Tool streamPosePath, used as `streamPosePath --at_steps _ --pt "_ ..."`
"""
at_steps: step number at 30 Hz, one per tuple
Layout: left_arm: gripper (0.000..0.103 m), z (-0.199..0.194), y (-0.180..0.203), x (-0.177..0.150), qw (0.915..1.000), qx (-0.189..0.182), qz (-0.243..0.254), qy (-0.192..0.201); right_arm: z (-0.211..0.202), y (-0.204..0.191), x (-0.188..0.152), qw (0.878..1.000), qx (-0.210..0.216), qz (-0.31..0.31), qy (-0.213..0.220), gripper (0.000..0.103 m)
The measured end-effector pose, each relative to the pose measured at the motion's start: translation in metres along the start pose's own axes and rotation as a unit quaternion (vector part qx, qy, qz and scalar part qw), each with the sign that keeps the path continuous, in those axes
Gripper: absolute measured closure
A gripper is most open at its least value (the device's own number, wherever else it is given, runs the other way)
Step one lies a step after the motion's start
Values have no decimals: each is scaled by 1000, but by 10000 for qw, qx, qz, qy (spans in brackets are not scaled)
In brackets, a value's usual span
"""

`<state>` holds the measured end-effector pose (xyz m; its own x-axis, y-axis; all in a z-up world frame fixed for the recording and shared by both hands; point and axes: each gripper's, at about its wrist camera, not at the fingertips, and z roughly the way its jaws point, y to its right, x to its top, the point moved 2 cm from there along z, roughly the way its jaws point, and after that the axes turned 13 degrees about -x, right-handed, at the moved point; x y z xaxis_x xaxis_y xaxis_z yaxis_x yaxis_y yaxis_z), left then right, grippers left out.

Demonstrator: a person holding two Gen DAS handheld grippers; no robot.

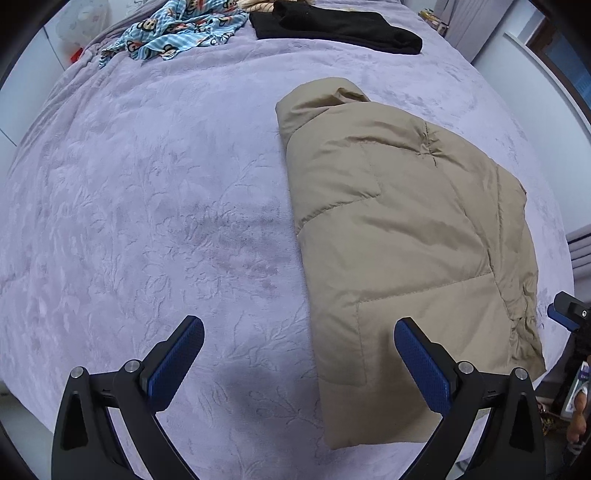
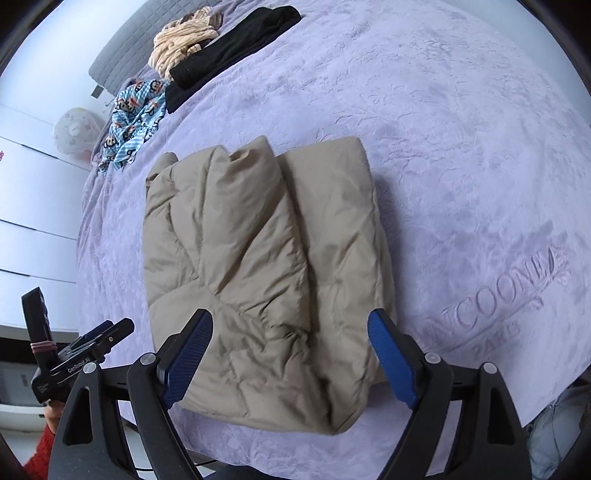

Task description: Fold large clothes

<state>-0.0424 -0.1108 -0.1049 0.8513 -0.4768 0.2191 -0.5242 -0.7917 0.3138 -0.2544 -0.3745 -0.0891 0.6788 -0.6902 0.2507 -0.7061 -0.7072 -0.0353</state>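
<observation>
- Left gripper (image 1: 299, 328) spread wide, blue pads (image 1: 181, 363) holding nothing, hovering over the near part of the bed
- One left finger over bare purple blanket (image 1: 147, 192), the other over the near corner of the tan jacket (image 1: 399, 240)
- Right gripper (image 2: 290, 325) also spread wide and empty, both fingers over the jacket's (image 2: 258, 258) near end
- Jacket folded into a thick, puffy rectangular bundle, lying flat on the blanket (image 2: 461, 147), quilted seams on top
- In the right wrist view, a puffy sleeve laid lengthwise along the top of the bundle, elastic cuff (image 2: 291, 332) towards the camera
- In the left wrist view, jacket well to the right of the bed's middle, rolled collar end farthest away
- Embossed lettering (image 2: 509, 291) pressed into the blanket just right of the jacket
- Far end of the bed: folded black garment (image 1: 332, 26), blue monkey-print cloth (image 1: 173, 29) beside it
- Cream striped garment (image 2: 184, 44) bunched up, touching the black one (image 2: 229, 51)
- Both well apart from the jacket
- White drawers (image 2: 33, 206) along the left edge of the right wrist view
</observation>
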Motion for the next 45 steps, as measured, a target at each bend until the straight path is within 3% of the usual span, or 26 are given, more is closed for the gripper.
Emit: streamPosePath --at_steps 1,3,12,26,33,40,43,45 --pt "0 2 2 1 10000 -1 -39 3 3 5 5 10000 28 -26 -41 14" --pt "0 6 4 4 9999 -21 -133 8 8 13 15 9999 81 -70 -125 0" --pt "0 21 23 11 9996 44 -218 -153 28 44 33 9991 338 -44 -254 0" --pt "0 35 26 20 9992 -100 -275 -284 80 53 45 9924 740 30 -981 0" --pt "0 40 1 27 9918 -1090 -585 -310 96 53 53 9884 1066 98 -1074 0" --pt "0 67 -34 34 9634 -2345 -1174 -562 119 51 58 9827 1341 105 -1271 0" --pt "0 81 -36 36 9473 -2861 -1262 -699 124 43 60 9735 1891 194 -1272 0" --pt "0 87 -35 36 9452 -2942 -1208 -731 123 33 63 9642 2335 241 -1237 0"
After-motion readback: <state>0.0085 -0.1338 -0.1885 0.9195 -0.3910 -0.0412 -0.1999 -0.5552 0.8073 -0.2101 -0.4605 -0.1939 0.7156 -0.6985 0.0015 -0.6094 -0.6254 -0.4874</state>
